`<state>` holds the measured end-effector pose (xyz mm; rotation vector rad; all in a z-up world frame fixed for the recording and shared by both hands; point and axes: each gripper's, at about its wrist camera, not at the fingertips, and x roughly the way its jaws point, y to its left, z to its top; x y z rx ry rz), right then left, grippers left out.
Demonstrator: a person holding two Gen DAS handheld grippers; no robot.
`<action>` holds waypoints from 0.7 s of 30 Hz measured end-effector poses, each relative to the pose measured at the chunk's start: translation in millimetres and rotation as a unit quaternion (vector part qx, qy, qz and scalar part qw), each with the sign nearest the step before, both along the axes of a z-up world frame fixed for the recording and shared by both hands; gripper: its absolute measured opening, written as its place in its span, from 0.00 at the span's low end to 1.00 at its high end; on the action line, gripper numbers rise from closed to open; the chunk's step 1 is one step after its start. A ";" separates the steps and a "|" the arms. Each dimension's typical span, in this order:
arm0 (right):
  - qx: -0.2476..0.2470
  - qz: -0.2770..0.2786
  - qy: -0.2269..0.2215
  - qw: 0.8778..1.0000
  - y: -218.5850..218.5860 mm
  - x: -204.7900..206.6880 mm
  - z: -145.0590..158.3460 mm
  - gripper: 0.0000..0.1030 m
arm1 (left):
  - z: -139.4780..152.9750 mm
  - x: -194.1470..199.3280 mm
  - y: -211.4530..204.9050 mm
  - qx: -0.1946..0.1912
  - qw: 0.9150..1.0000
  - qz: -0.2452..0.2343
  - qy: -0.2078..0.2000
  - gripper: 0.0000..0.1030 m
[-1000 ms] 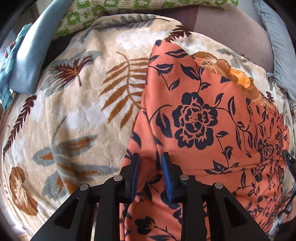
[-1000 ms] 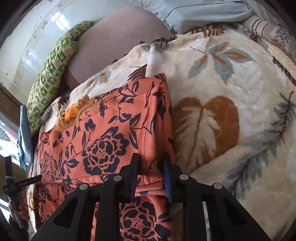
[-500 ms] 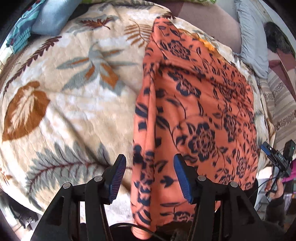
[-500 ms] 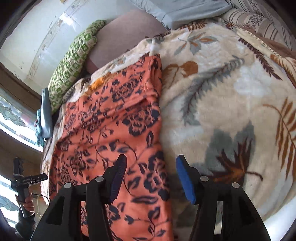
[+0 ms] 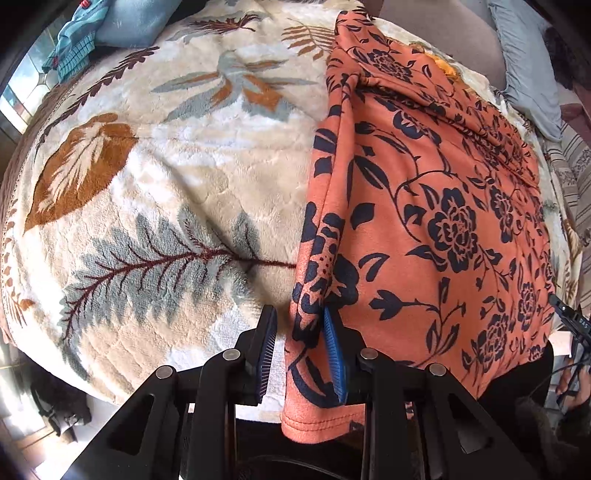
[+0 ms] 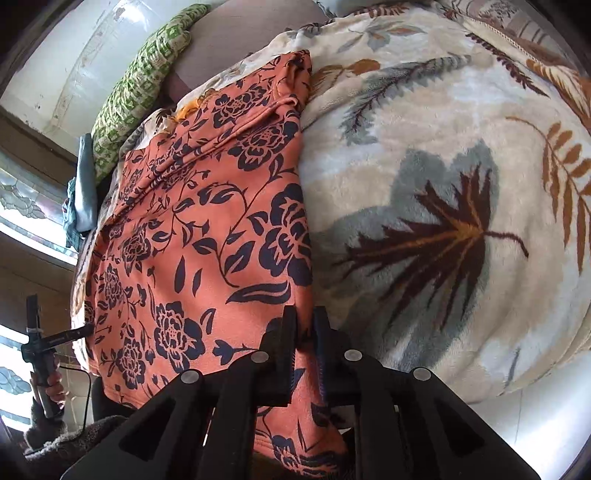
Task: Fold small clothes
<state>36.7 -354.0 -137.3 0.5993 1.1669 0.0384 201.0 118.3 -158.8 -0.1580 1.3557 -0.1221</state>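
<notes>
An orange garment with a dark navy floral print [image 5: 436, 206] lies spread on the bed, over a cream fleece blanket with leaf patterns [image 5: 166, 184]; its near hem hangs past the bed's front edge. My left tongs [image 5: 299, 354] sit at the garment's left edge — the blue pads are partly spread, the right pad touching the cloth's folded border, the left pad standing clear of it with blanket showing in the gap. My right tongs [image 6: 304, 350] are at the garment's right edge [image 6: 207, 229], pressed nearly together on the fabric, pinching the hem where it meets the blanket [image 6: 443, 177]. A ridge of bunched cloth crosses the garment near its far end. Beyond the bed's far side I see a green patterned pillow [image 6: 140, 85] and a pale blue pillow [image 5: 524, 66]; a folded blue cloth [image 5: 122, 26] rests at the far left corner.
</notes>
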 end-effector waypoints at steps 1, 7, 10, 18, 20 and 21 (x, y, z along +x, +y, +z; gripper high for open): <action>0.000 0.002 -0.001 1.000 0.5 -3.5 1.0 0.34 | 3.5 -3.2 1.2 -0.008 1.000 -0.005 -0.007 0.28; 0.000 0.065 0.020 0.998 24.0 -10.0 -9.4 0.50 | -8.2 -11.5 7.0 -0.052 0.998 -0.024 0.019 0.57; 0.002 0.106 0.016 0.994 37.1 -11.3 -7.5 0.46 | -16.4 -14.4 -0.5 -0.040 0.998 -0.044 0.015 0.65; -0.008 0.118 0.021 0.993 26.4 -15.4 -12.8 0.06 | -11.6 -23.3 -7.4 0.011 0.998 -0.054 -0.008 0.22; 0.015 0.110 0.016 0.994 24.7 -17.8 -12.0 0.05 | -7.3 -26.6 4.2 -0.019 0.999 -0.042 -0.003 0.06; 0.037 0.100 0.011 0.994 21.6 -18.7 -11.6 0.05 | -4.5 -28.4 8.7 -0.040 0.999 -0.037 -0.002 0.05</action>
